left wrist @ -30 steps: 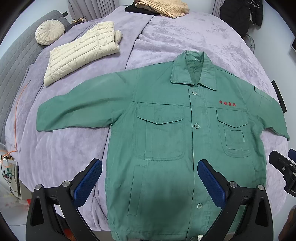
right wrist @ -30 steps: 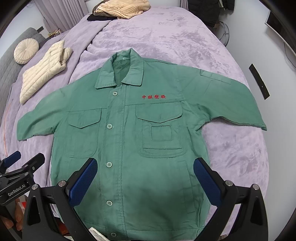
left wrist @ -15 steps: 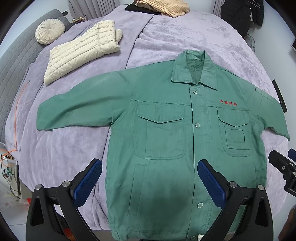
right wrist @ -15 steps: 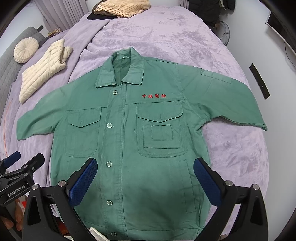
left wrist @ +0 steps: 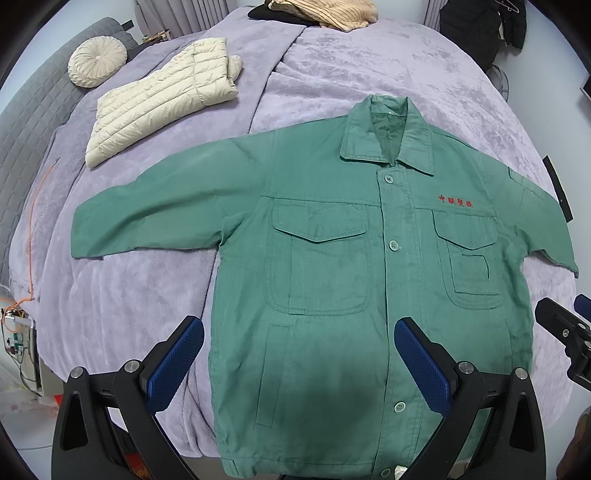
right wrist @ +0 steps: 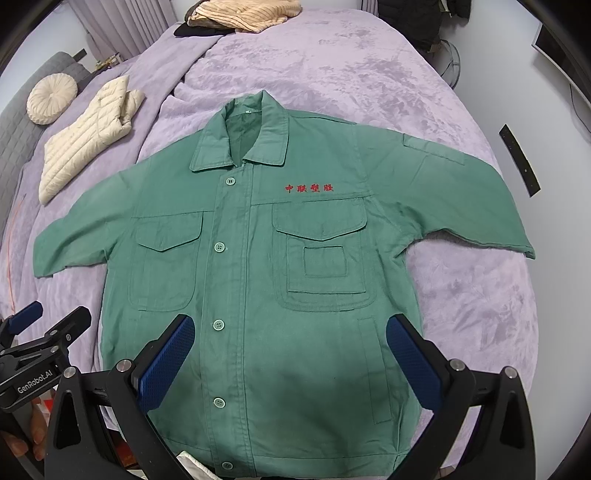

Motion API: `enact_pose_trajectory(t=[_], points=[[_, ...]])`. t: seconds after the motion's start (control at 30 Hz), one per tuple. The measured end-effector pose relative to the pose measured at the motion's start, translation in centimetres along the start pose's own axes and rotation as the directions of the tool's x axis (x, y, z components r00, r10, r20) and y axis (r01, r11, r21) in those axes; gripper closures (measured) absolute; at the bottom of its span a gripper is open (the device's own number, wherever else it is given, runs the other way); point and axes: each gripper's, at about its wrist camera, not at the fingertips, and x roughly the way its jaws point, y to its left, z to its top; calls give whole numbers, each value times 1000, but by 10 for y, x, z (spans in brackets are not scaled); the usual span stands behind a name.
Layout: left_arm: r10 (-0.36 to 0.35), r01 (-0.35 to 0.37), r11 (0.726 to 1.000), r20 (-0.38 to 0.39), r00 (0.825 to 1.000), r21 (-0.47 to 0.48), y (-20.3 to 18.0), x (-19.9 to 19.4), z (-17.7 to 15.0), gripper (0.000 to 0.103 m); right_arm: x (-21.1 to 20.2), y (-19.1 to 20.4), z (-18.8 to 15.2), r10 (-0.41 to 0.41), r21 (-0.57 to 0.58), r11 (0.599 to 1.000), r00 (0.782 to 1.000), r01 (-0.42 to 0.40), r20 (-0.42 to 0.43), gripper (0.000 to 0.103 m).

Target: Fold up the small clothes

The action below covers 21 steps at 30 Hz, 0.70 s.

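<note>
- The left gripper (left wrist: 298,363) has its fingers (left wrist: 173,363) spread wide, blue pads facing each other across the lower part of its own view; nothing is between them and they touch nothing.
- The right gripper (right wrist: 290,362) is the same: fingers (right wrist: 166,363) set far apart, blue pads bare, holding nothing.
- The green jacket (left wrist: 332,280) lies flat, front up and buttoned, on the purple bed cover (left wrist: 332,74), filling the centre of both views with its collar toward the top of the frame and its hem at the bottom edge.
- In the left wrist view the jacket's lower left side panel sits between the two fingers, beyond them; the left-hand pad is over bare cover just beside the jacket's edge, the right-hand pad over the button placket.
- In the right wrist view the lower front of the jacket, below the chest pockets, fills the gap between the fingers; whether the tips are above the cloth or resting on it cannot be told.
- Both sleeves are stretched out sideways, one toward the left of the frame and one toward the right.
- Red embroidered characters (right wrist: 309,188) sit above one chest pocket.
- A cream quilted jacket (left wrist: 162,96) lies folded at the upper left, well apart from the green one, with a round cushion (left wrist: 96,61) beyond it.
- A tan ribbed garment (right wrist: 243,13) sits at the top edge.
</note>
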Motion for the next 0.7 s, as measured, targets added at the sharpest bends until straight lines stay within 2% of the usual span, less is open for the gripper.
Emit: enact_pose_trajectory(t=[0.7], points=[[-1, 1, 1000, -4, 1000, -9, 3, 1, -2, 0, -1, -10, 4, -21, 43, 999, 1000, 22, -16, 0]])
